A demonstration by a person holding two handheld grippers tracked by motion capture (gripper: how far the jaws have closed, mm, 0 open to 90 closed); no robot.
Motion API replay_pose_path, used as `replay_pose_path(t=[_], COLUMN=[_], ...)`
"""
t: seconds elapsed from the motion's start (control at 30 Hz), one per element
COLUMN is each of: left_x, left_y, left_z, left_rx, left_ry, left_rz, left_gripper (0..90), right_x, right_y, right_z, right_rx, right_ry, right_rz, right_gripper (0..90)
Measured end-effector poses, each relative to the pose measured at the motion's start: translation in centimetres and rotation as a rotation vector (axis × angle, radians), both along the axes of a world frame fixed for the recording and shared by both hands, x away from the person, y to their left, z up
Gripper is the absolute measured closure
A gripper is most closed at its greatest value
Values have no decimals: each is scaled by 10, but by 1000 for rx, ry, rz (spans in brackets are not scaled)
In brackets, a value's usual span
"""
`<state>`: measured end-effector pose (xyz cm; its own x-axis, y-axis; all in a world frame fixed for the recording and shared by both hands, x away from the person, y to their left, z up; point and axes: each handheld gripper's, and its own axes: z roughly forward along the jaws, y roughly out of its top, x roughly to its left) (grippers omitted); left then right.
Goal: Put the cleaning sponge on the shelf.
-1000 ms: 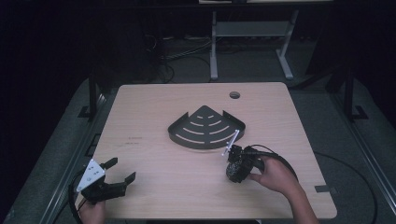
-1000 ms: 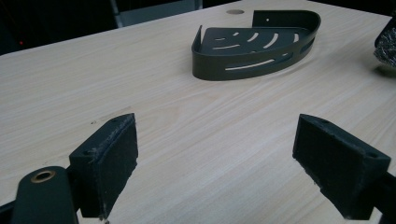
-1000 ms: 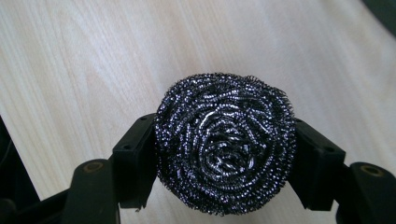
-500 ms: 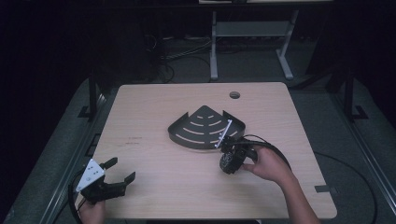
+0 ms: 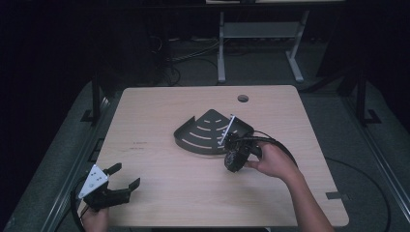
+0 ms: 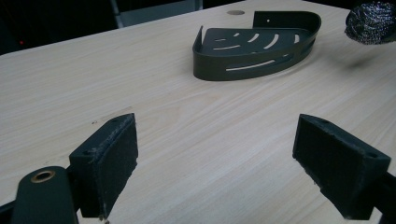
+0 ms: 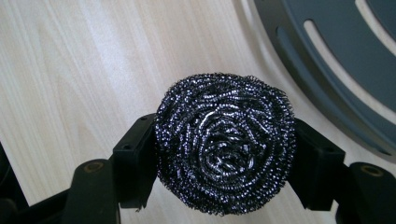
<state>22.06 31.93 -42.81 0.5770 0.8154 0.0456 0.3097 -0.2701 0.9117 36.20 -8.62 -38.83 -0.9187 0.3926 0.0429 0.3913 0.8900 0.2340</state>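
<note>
Scourer: steel-wool scourer (image 7: pixel 225 150), round and coiled, is clamped between the jaws of the right tongs (image 5: pixel 236 155), held just above the surface (image 5: pixel 164 108) beside the curved front of the caddy.
Surface: pale wood, with a cable hole (image 5: pixel 242 98) near the far edge; faint dark marks lie near the left side, too small to read, possibly scuffs and not writing.
Caddy: dark slotted corner caddy (image 5: pixel 211 131) lies flat near the middle; no brand or label shows on it.
Left tongs: left tongs (image 5: pixel 117 182) rest near the front left corner, jaws wide apart, holding nothing.
Risk, caddy: light and unheld, it would likely slide if the scourer bumps its rim.
Risk, scourer: springy wire may squirm out of a sideways pinch, or snag on a slot.
</note>
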Motion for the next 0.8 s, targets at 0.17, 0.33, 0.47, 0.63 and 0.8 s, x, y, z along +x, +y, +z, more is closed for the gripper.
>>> replay_pose_path(t=[0.17, 0.33, 0.47, 0.63, 0.8], left_x=[0, 1, 0, 0, 0], left_y=[0, 0, 0, 1, 2], left_z=[0, 0, 0, 0, 0], left_rx=[-7, -4, -2, -7, -7], left_ry=[1, 3, 2, -1, -2], left_rz=[2, -1, 0, 4, 2], left_gripper=[135, 135, 135, 135, 135], right_x=[6, 11, 14, 19, 25], right_y=[3, 7, 9, 13, 17], right_z=[2, 3, 4, 8, 11], right_rx=[10, -8, -14, -10, 0], right_ry=[9, 6, 6, 2, 3], right_rz=[1, 4, 7, 6, 10], right_gripper=[328, 328, 328, 328, 328])
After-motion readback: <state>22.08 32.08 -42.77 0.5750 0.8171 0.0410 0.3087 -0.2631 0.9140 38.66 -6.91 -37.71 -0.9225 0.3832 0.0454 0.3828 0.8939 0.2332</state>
